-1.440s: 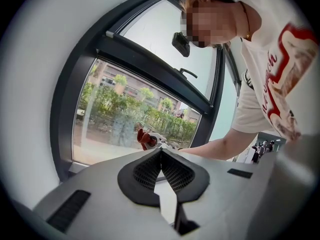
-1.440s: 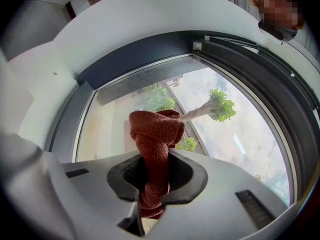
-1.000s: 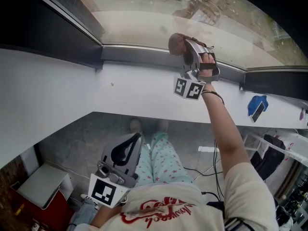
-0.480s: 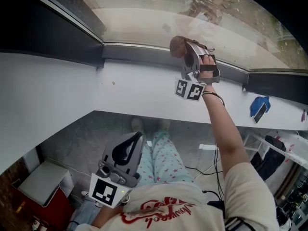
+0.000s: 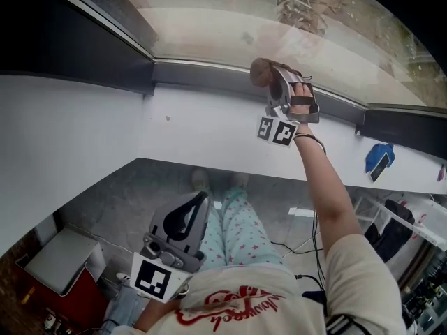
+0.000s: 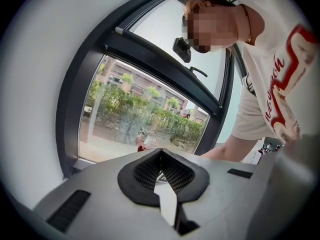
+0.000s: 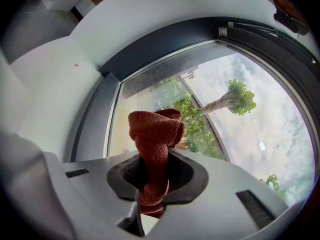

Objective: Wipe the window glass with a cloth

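A rust-red cloth (image 7: 154, 132) is bunched between the jaws of my right gripper (image 7: 153, 176), which is shut on it. In the head view that gripper (image 5: 274, 82) is held up at arm's length. There the cloth (image 5: 261, 71) sits at the bottom edge of the window glass (image 5: 223, 26), by the dark frame (image 5: 202, 74). Whether the cloth touches the pane I cannot tell. The glass (image 7: 225, 104) fills the right gripper view ahead of the cloth. My left gripper (image 5: 194, 208) hangs low near the person's waist, shut and empty (image 6: 161, 168).
A white sill ledge (image 5: 105, 128) runs below the window. A blue object with a phone (image 5: 377, 159) lies on it at the right. A red box (image 5: 66, 285) stands on the floor at the lower left. Cables (image 5: 300, 246) trail on the floor.
The right gripper with the cloth has edged slightly right along the lower frame. The left gripper has stayed where it was.
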The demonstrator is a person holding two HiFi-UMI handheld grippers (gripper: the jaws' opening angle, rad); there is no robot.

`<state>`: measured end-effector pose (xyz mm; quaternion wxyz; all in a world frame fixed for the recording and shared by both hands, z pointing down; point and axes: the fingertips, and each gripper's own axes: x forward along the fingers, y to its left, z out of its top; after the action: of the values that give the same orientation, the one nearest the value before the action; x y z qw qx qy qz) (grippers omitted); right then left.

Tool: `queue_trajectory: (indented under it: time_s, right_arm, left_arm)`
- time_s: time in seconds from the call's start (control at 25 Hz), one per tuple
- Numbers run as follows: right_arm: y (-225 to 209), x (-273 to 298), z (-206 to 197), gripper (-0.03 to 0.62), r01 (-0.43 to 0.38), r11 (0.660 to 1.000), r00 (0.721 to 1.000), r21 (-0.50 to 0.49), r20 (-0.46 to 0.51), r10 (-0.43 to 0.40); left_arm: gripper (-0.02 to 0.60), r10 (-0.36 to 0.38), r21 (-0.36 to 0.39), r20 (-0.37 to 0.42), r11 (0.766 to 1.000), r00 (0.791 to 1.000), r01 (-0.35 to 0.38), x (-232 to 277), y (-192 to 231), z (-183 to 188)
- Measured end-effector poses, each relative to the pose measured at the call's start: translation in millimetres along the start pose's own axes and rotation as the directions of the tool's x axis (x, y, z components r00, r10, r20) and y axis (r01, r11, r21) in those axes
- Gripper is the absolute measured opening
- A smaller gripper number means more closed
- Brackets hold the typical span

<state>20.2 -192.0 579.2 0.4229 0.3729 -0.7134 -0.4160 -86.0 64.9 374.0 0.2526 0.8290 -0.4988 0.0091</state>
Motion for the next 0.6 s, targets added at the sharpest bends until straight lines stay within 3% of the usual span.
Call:
queue_trajectory:
  time_s: [0.6]
  right_arm:
    - [34.7, 13.5, -7.9, 0.063, -0.056, 0.998, 0.998, -0.039, -0.003, 0.055]
  left_arm:
    - [0.021, 0.027, -0.017, -0.005, 1.0, 1.0, -0.027, 1.0, 9.4, -2.2]
